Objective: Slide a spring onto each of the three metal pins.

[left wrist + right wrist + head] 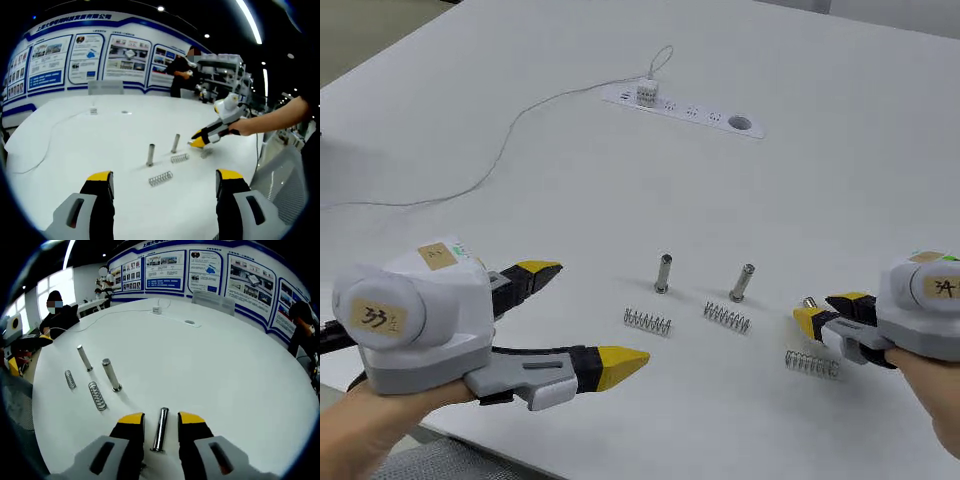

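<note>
Standing ungripped inside the parted right tongs (161, 420), a shiny metal pin (160, 432); left tongs (165, 176) wide, empty.

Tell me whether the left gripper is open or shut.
Open. The left gripper has its yellow-tipped jaws spread wide apart in the head view and in its own view, gripping nothing.

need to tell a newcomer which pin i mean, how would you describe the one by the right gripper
On the white table, three metal pins stand in a row before the person. Yours is the right-end pin. It alone stands between the open, yellow-tipped jaws of the right gripper, while the left pin and middle pin stand free.
</note>
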A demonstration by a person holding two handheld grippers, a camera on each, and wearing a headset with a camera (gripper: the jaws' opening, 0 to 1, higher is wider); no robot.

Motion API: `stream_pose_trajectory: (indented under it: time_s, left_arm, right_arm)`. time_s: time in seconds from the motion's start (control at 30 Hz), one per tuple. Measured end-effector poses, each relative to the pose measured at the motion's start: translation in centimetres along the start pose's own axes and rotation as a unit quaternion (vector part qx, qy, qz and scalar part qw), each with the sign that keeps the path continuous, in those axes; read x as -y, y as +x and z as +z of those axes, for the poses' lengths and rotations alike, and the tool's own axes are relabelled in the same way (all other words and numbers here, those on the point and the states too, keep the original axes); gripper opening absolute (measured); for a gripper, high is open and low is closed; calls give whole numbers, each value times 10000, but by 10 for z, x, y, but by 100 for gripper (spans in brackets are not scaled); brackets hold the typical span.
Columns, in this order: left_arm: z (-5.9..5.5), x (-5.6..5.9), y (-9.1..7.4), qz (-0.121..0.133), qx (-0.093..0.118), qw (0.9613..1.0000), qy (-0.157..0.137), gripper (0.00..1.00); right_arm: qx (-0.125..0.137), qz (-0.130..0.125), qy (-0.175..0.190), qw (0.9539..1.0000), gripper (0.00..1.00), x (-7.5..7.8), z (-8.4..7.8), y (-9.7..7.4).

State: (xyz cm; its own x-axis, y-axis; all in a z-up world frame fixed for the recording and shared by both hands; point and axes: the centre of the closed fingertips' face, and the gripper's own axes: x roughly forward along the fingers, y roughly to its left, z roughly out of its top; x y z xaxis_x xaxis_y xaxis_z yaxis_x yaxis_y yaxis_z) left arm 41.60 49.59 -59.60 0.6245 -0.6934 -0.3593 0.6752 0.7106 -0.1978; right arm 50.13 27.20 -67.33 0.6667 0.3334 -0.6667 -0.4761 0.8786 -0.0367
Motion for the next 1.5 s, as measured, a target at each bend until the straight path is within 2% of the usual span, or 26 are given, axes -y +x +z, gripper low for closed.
stream_pose_trajectory:
  time_s: [0.2,0.37,0.9,1.3,1.5]
  left_arm:
    - [-5,2,2,-22,-127,9999,100,86]
    - [-8,2,2,-32,-186,9997,131,85]
    - [-8,3,3,-38,-203,9995,223,85]
    - [-10,2,3,-40,-240,9994,265,84]
    - [-13,4,4,-77,-322,9989,328,84]
  right_arm:
    - [-154,-20,158,9998,22,5,-3,5]
    - [-217,13,132,9997,18,4,-4,5]
    - [-522,150,252,9982,10,3,-2,9]
    - [-531,133,165,9984,8,-1,-2,8]
    - [-315,135,179,9993,8,0,2,4]
